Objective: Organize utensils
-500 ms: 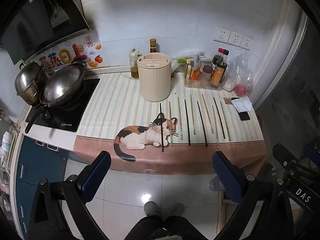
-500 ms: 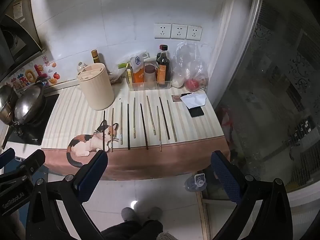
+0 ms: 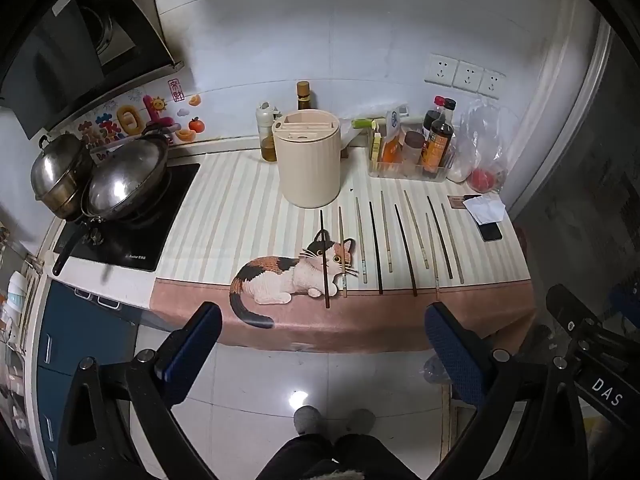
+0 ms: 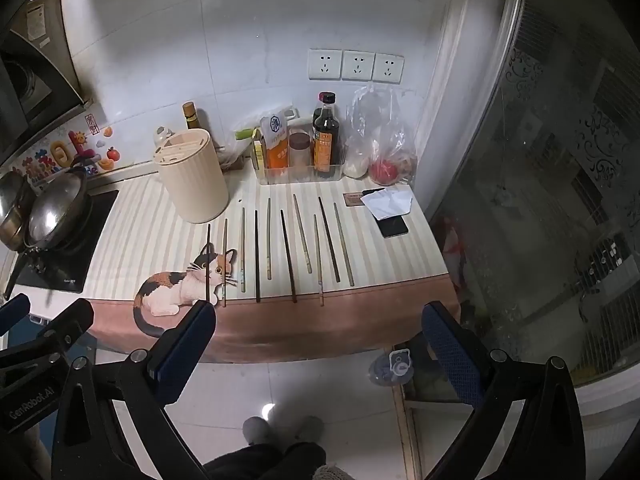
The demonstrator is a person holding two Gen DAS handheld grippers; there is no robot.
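Note:
Several chopsticks (image 3: pixel 375 248) (image 4: pixel 257 256), dark and pale, lie side by side in a row on the striped cat-print mat (image 3: pixel 224 216) (image 4: pixel 400 256). Behind their left end stands a cream cylindrical utensil holder (image 3: pixel 309 158) (image 4: pixel 193 176) with slots in its lid. My left gripper (image 3: pixel 324 344) hangs open over the floor, short of the counter's front edge, nothing between its blue pads. My right gripper (image 4: pixel 318 344) is likewise open and empty, in front of the counter. The right gripper's body (image 3: pixel 592 344) shows at the right of the left wrist view.
A wok (image 3: pixel 128 176) and a steel pot (image 3: pixel 60 172) sit on the black cooktop (image 3: pixel 120 240) at left. A clear tray of sauce bottles (image 3: pixel 412 152), plastic bags (image 3: pixel 484 148), paper and a phone (image 3: pixel 490 231) crowd the back right. A person's feet (image 3: pixel 332 420) stand on the tiled floor.

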